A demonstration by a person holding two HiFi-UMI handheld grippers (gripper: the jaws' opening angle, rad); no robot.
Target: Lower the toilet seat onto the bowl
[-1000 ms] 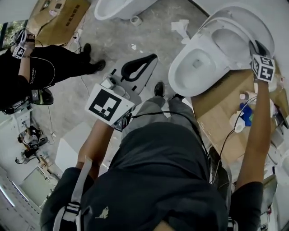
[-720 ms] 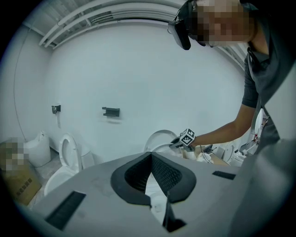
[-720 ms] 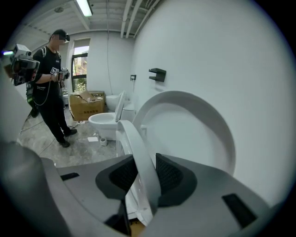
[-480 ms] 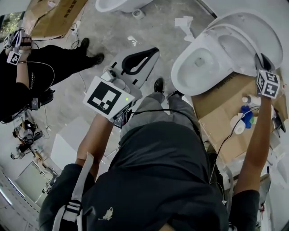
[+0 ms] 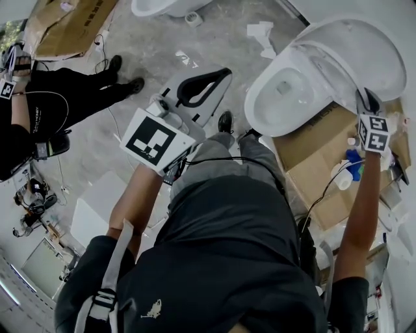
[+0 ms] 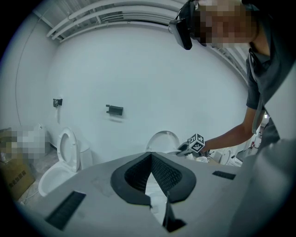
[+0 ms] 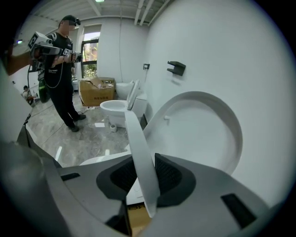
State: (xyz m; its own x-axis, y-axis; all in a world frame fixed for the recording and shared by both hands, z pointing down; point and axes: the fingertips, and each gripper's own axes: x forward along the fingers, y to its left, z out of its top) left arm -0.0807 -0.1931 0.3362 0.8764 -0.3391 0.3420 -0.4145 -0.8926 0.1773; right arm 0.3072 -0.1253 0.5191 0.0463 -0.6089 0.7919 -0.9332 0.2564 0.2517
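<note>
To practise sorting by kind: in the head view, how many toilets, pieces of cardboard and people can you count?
White ceramic toilets: 2
Brown cardboard pieces: 2
People in dark clothes: 2
Total: 6

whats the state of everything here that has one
toilet seat: raised, off the bowl, rim between the right jaws
toilet lid: up, behind the seat
bowl: uncovered
right gripper: jaws closing round the seat rim
left gripper: jaws apart, nothing between them
far toilet's seat: up
</note>
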